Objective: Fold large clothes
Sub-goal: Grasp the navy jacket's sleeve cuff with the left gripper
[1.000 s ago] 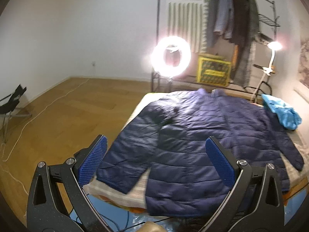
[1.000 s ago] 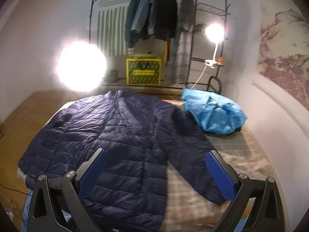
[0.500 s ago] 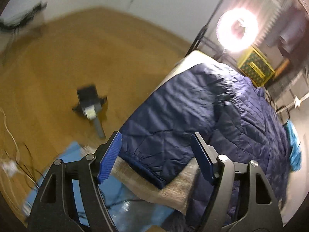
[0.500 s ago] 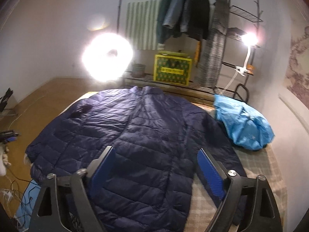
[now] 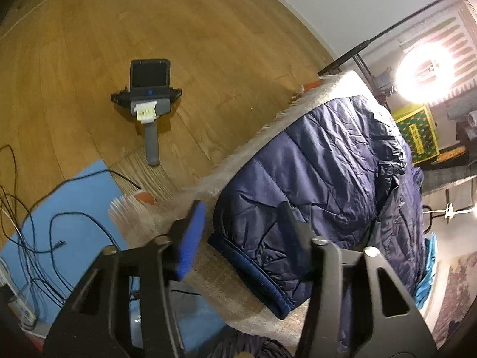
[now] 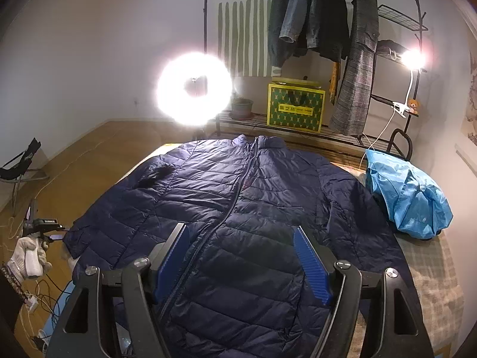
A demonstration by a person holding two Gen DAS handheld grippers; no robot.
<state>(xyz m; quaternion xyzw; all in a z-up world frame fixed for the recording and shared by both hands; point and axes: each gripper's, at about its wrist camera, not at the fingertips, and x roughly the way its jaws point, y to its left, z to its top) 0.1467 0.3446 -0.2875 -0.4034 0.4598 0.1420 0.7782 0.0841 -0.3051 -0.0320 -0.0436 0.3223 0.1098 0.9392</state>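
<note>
A large navy quilted puffer jacket [image 6: 238,208] lies spread flat, front up and zipped, on a bed with a plaid cover [image 6: 432,268]. Its left sleeve [image 5: 298,185] reaches the bed's left edge, cuff [image 5: 247,271] near the corner. My left gripper [image 5: 241,232] is open, its fingers standing either side of that cuff, just above it. My right gripper [image 6: 241,256] is open and empty, hovering over the jacket's lower front near the zip.
A light blue garment [image 6: 408,191] is heaped on the bed's right side. A grey handheld device [image 5: 149,101] lies on the wooden floor beside the bed, with cables [image 5: 44,223] over a blue mat. A ring light [image 6: 193,89], clothes rack [image 6: 328,29] and yellow box [image 6: 295,104] stand behind.
My left gripper swung left and down to the left sleeve's cuff. My right gripper shifted left, from the right sleeve side to above the jacket's middle.
</note>
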